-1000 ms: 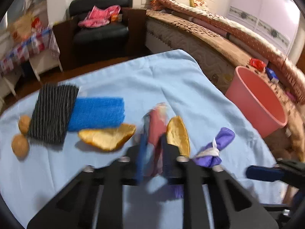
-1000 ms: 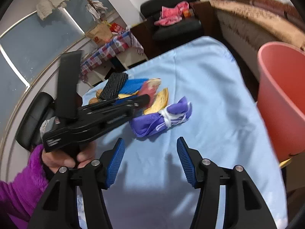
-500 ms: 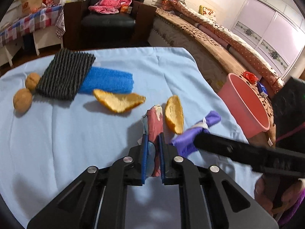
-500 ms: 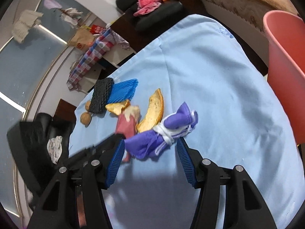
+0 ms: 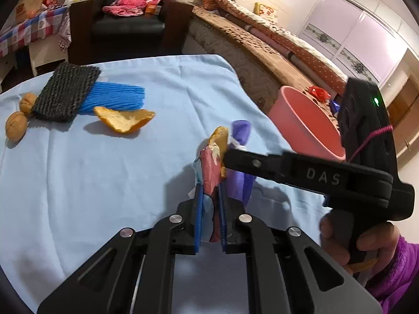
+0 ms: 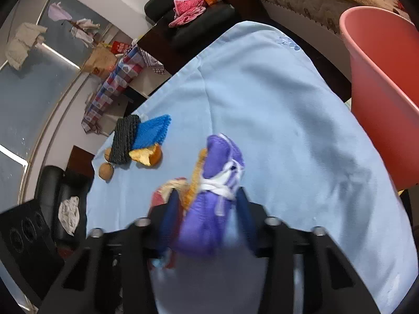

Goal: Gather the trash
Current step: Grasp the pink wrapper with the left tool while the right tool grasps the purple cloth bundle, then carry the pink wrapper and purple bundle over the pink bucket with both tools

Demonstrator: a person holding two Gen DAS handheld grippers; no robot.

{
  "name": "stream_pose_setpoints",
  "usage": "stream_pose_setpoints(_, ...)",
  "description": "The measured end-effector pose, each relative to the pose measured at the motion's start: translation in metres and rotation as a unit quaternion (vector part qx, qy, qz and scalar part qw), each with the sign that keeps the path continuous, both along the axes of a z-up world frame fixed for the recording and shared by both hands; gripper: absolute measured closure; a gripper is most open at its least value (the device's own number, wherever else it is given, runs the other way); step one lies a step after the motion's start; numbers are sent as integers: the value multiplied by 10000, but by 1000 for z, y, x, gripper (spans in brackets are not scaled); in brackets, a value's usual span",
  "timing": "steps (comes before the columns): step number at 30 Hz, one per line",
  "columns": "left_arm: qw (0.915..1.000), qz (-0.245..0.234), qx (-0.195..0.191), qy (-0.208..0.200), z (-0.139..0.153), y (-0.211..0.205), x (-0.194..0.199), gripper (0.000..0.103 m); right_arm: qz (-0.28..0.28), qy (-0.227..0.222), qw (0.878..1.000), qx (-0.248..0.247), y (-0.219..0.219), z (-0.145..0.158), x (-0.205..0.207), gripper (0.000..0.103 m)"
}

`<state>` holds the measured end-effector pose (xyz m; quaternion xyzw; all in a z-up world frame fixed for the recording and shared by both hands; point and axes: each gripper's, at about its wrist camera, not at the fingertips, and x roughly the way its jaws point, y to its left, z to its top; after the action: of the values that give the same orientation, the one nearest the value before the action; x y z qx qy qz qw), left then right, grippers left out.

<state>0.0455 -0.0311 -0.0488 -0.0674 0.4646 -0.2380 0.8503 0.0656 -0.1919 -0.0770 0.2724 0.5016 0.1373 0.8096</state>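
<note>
My left gripper clamps the red wrapper; my right gripper, blurred, straddles the purple bundle, grip unclear.

The counter wears a smooth, matt pale-blue cloth. The bucket is smooth pink plastic. The black pad looks rough and ribbed, the blue pad a ridged foam. The armchair is glossy black leather. Each hand-held gripper is matt black plastic with shiny metal screws.
</note>
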Motion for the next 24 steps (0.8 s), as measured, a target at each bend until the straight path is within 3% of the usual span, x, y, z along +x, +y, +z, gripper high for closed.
stream_pose_setpoints(8,9989,457,10,105,-1,24,-1,93,137,-210,9996,-149,-2,8,-9,78)
stream_pose_setpoints(24,9962,844,-37,-216,26,28,5,93,144,-1111,9920,-584,-17,46,-38,79)
